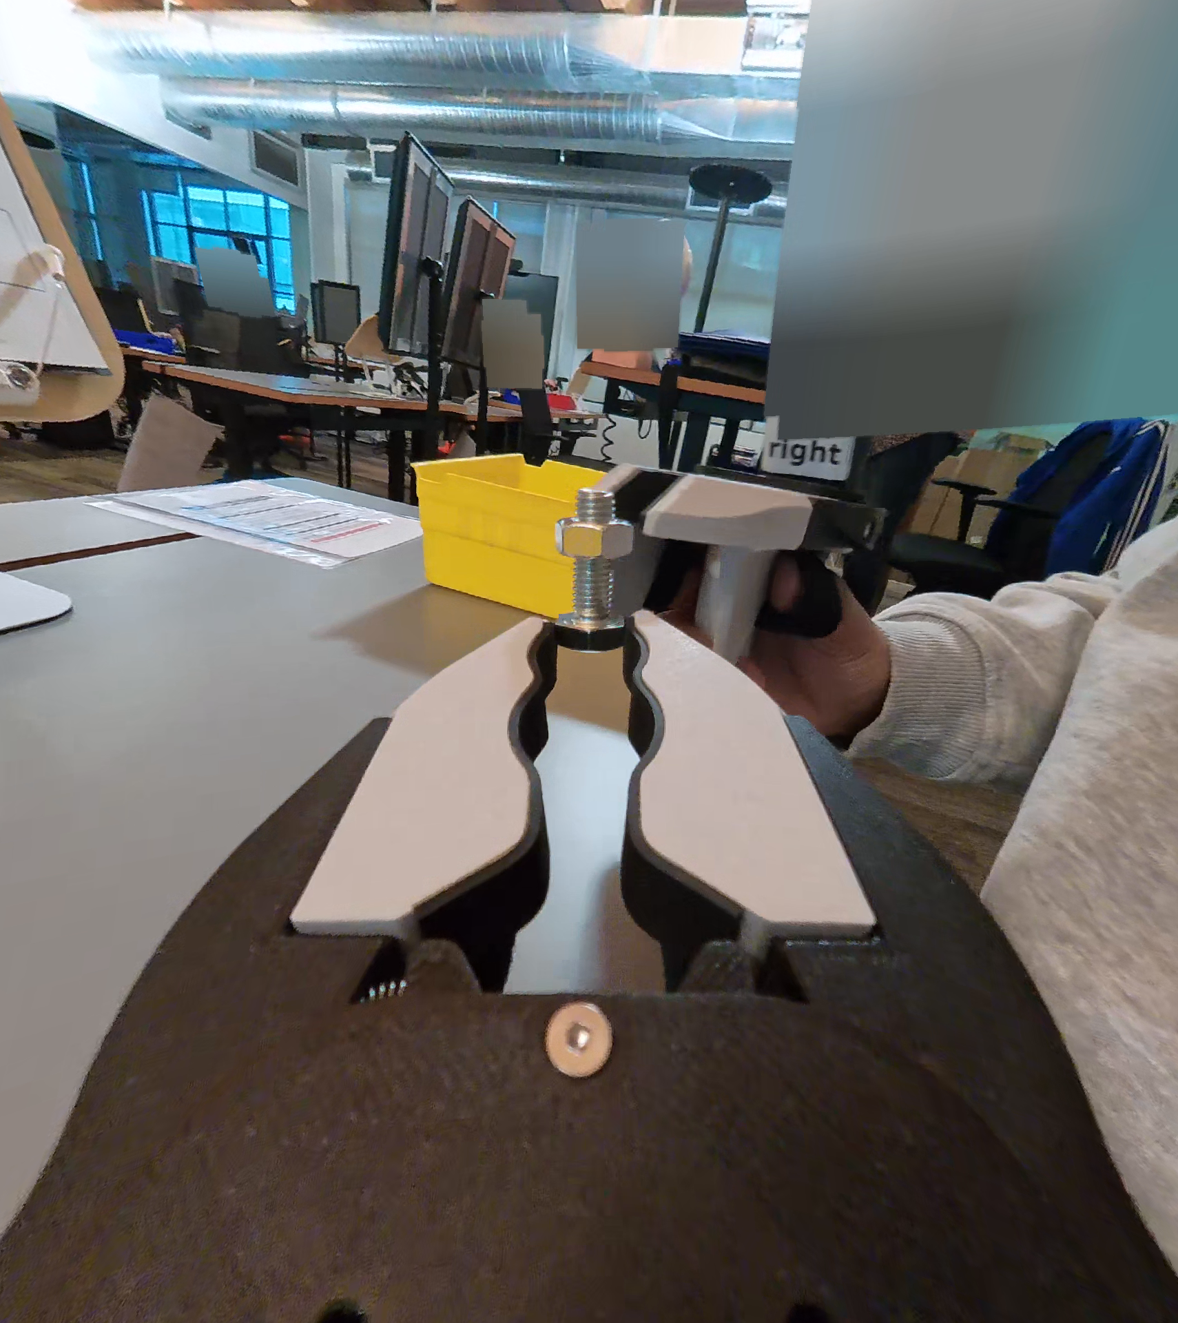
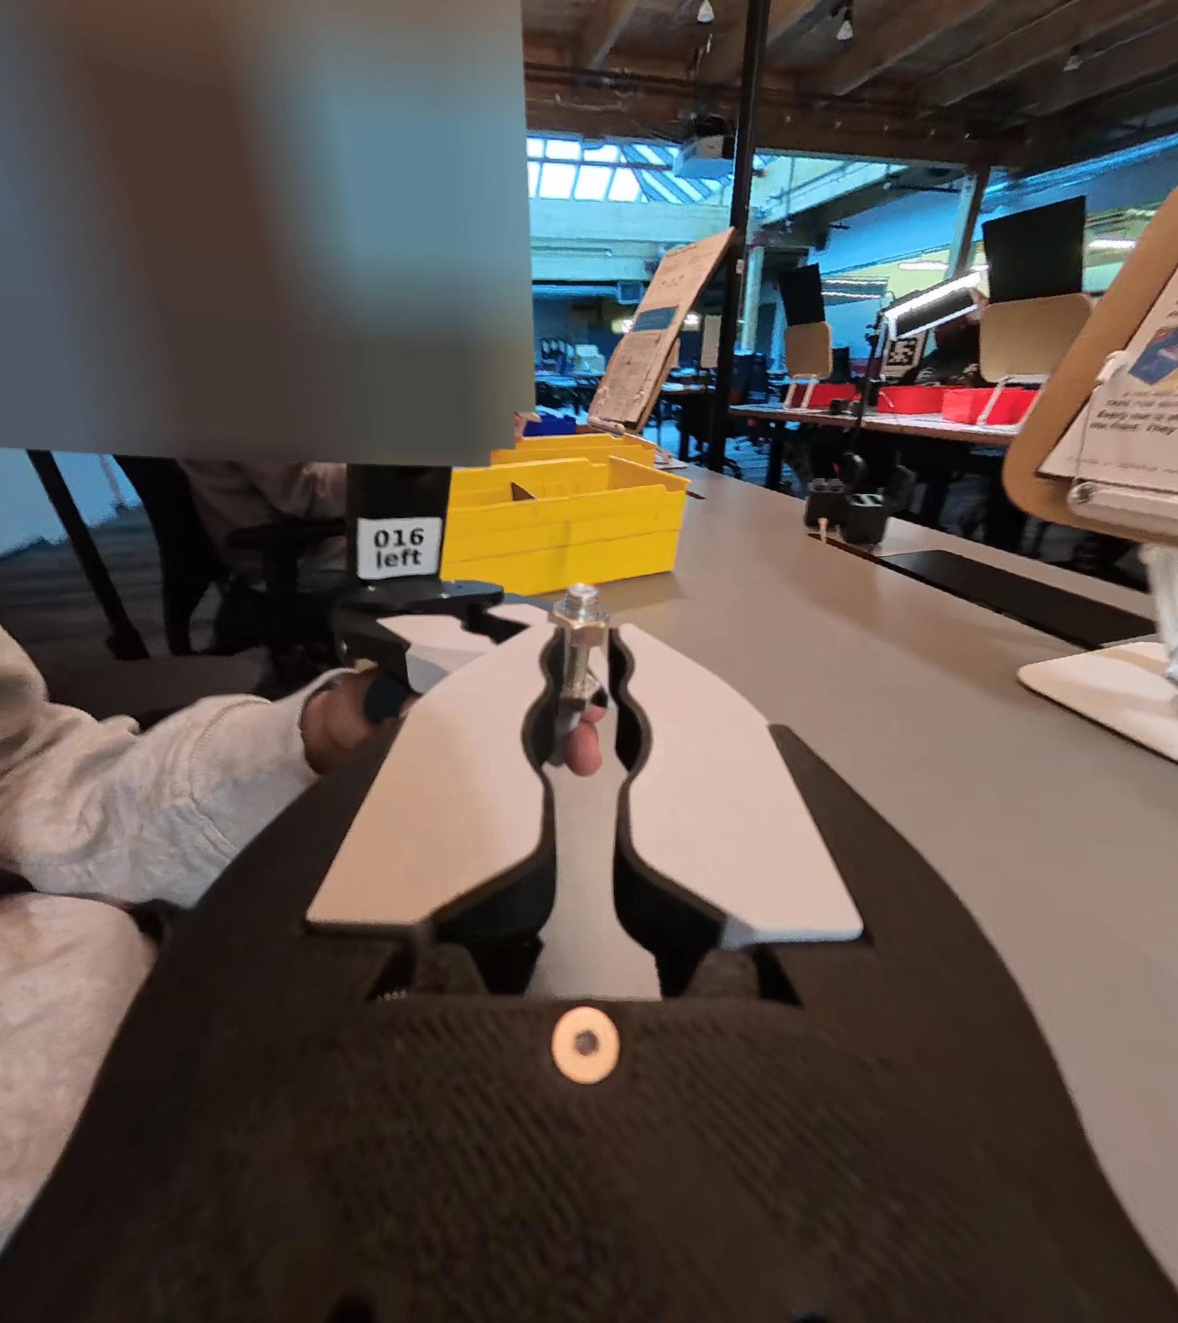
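left wrist view: the left gripper [image 1: 585, 633], two smooth white fingers with wavy black inner edges on a grainy black printed body, is closed narrowly on the hexagonal head of a zinc-bright threaded bolt [image 1: 592, 573]. the bolt stands upright at the tips, at 12 o'clock. a hex nut [image 1: 593, 539] sits high on the thread. the right gripper [image 1: 625, 515] reaches in from 2 o'clock with its tips at the nut; whether it clamps the nut is hard to judge here. a glossy yellow plastic bin [image 1: 493, 530] sits just behind, on the matte grey table [image 1: 178, 680].

right wrist view: the right gripper [image 2: 577, 630] has its tips pinched narrowly on the nut [image 2: 577, 621], at 12 o'clock. the bolt [image 2: 572, 676] hangs below the nut between the curved fingers. the left gripper [image 2: 471, 630] comes in from 10 o'clock, its tips hidden. the yellow bin [image 2: 572, 522] lies beyond, at 12 o'clock. a soft grey knitted sleeve [image 2: 142, 780] fills 9 o'clock.
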